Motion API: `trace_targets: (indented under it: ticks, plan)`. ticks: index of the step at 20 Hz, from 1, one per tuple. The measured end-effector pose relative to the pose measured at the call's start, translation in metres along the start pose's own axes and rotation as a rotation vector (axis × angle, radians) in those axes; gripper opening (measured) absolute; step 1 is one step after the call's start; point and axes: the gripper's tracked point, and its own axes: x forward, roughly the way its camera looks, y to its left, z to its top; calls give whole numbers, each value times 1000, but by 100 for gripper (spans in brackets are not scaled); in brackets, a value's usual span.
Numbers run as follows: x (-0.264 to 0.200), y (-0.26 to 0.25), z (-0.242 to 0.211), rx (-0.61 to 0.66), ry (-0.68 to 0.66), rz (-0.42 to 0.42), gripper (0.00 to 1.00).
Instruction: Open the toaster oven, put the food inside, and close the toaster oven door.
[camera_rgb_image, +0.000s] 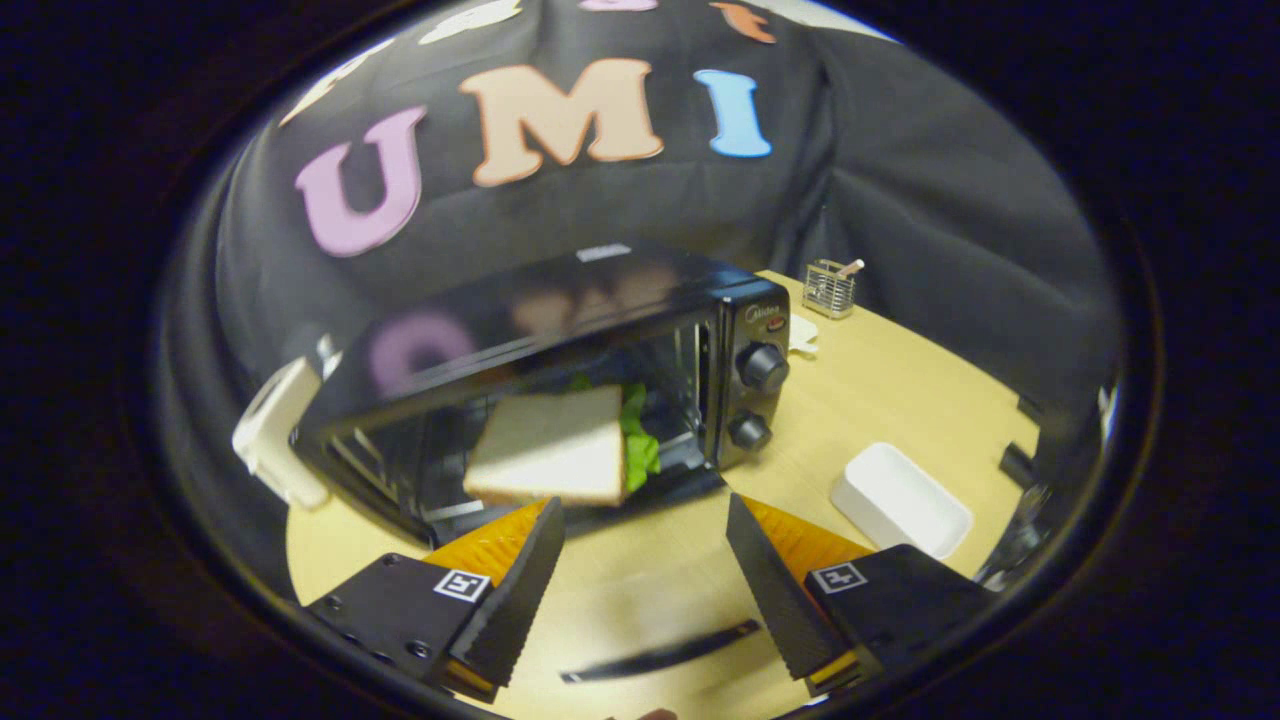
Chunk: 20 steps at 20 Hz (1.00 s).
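the tabletop (880, 400) is pale wood and carries everything in the booth. on it, beyond the claw, stands a black toaster oven (560, 330), turned at an angle, its glossy top reflecting the wall. its door (560, 505) is down and open, lying toward the claw. two round knobs (762, 367) sit one above the other on the panel at the oven's right end.

the claw (645, 530) is spread wide, its two fingers (520, 590) well apart with bare tabletop between them, and nothing pressed by either one. the left fingertip sits just under the near edge of the sandwich; whether it touches cannot be told.

the sandwich (550, 445), a slice of white bread with green lettuce (640, 440) poking out on its right side, lies at the mouth of the oven, over the open door and partly inside the chamber, just ahead of the left finger. the wire rack (440, 470) shows under and beside it.

to the right of the oven, near the right finger, a white rectangular tray (905, 500) lies on the tabletop with nothing seen in it. farther back, by the wall, stands a small wire basket (829, 288) with a thin item sticking up from it. a white object (275, 430) stands at the oven's left end, and a small white piece (803, 335) lies just right of the knob panel. a dark narrow streak (660, 658) lies on the tabletop between the fingers, close to the camera.
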Motion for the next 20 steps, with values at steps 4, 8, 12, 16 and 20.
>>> trace_targets:
  ticks: [4, 8, 12, 16, 20]
  plan:
    - [-33, 7, -37, -154, 78, 87, 100]
    - [-56, 17, -67, -193, 127, 158, 100]
    - [-74, 26, -105, -207, 196, 195, 100]
    - [-64, 31, -126, -248, 232, 184, 100]
    - [-41, 37, -146, -286, 267, 154, 100]
